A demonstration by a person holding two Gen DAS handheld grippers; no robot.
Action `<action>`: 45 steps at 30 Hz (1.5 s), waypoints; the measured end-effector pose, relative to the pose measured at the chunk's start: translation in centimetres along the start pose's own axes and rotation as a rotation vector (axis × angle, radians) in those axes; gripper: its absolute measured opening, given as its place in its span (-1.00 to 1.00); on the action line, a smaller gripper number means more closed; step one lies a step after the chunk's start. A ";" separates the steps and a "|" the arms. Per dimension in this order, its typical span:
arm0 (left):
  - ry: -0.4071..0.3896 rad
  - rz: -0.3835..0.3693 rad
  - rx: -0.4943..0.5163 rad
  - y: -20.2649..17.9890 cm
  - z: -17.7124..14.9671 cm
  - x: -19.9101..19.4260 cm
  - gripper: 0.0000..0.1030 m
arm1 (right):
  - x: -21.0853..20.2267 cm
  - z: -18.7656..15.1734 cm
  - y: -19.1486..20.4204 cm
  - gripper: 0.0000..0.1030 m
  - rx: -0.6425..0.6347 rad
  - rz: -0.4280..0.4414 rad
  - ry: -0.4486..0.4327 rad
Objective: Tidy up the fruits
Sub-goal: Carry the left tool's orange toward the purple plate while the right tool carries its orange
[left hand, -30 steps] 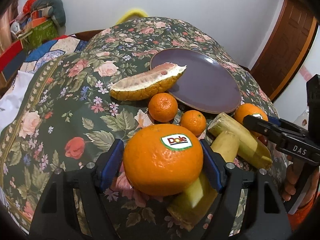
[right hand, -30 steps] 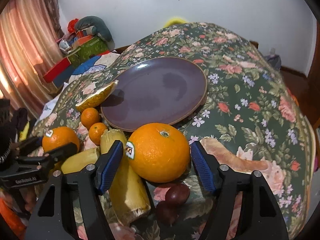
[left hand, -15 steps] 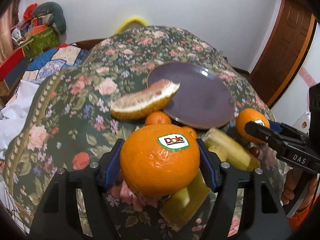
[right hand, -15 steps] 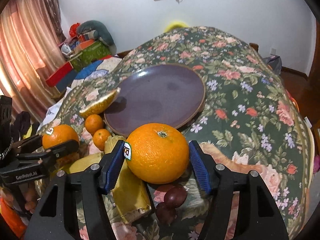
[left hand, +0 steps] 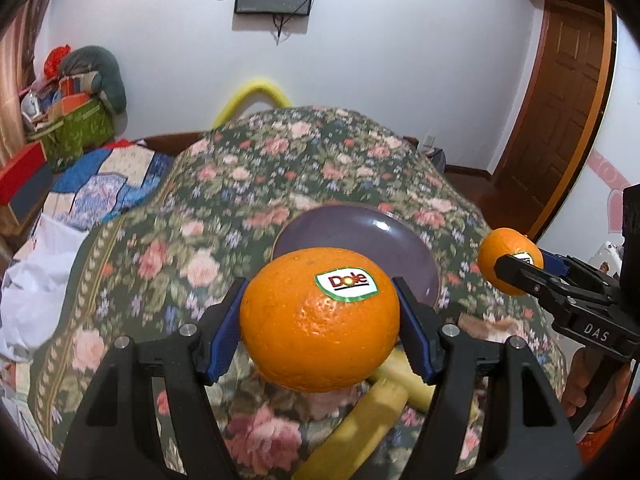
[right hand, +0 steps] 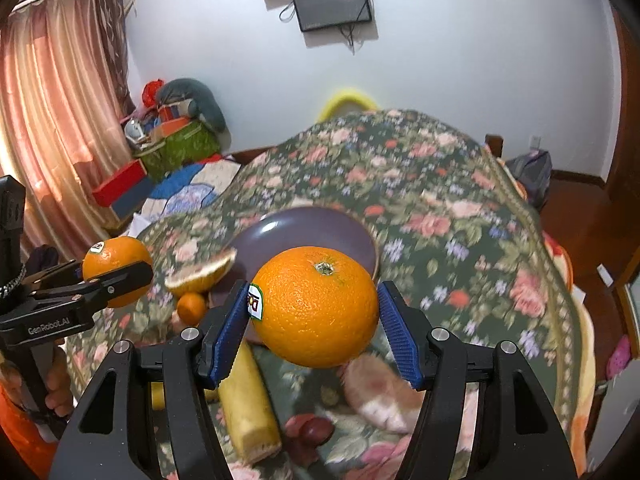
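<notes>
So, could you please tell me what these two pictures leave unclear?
- Left wrist view: the held orange hides the plate's near rim and the small fruits behind it.
- Right wrist view: the dark fruits near the bottom edge are too blurred to identify.
- Both views: the floral bedspread is motion-blurred.

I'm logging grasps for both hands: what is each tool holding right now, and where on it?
Left tool: a Dole-stickered orange, clamped across its sides. Right tool: another stickered orange, also gripped at its sides, stem end up.

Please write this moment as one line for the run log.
left tongs: shut on left orange | right tongs: shut on right orange | both oranges: off the bedspread | purple plate: empty
</notes>
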State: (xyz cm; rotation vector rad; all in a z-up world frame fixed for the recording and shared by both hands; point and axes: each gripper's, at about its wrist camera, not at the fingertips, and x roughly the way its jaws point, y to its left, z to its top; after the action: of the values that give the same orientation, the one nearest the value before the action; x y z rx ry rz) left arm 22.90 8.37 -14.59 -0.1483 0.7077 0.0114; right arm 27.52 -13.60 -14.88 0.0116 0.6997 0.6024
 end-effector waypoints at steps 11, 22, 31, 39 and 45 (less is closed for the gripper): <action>-0.046 0.005 0.019 -0.9 3.3 1.9 0.34 | 1.1 3.2 -1.0 0.18 -0.030 -0.043 -0.076; -0.022 0.024 0.005 -0.2 5.7 6.0 0.34 | 4.8 4.4 -0.9 0.18 -0.097 -0.057 -0.051; 0.047 0.020 0.014 0.5 6.3 10.0 0.34 | 8.8 4.9 -0.8 0.18 -0.121 -0.022 0.027; 0.134 0.008 0.008 1.1 6.3 13.8 0.34 | 12.3 4.4 -0.9 0.18 -0.160 -0.006 0.148; 0.250 -0.012 -0.023 1.7 5.9 16.7 0.34 | 14.3 4.2 -1.1 0.19 -0.183 -0.017 0.219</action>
State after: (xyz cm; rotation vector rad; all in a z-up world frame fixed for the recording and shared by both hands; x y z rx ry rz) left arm 39.32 10.22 -21.25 -0.1779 0.9564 -0.0104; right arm 39.24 -6.28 -20.45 -0.2329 0.8527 0.6561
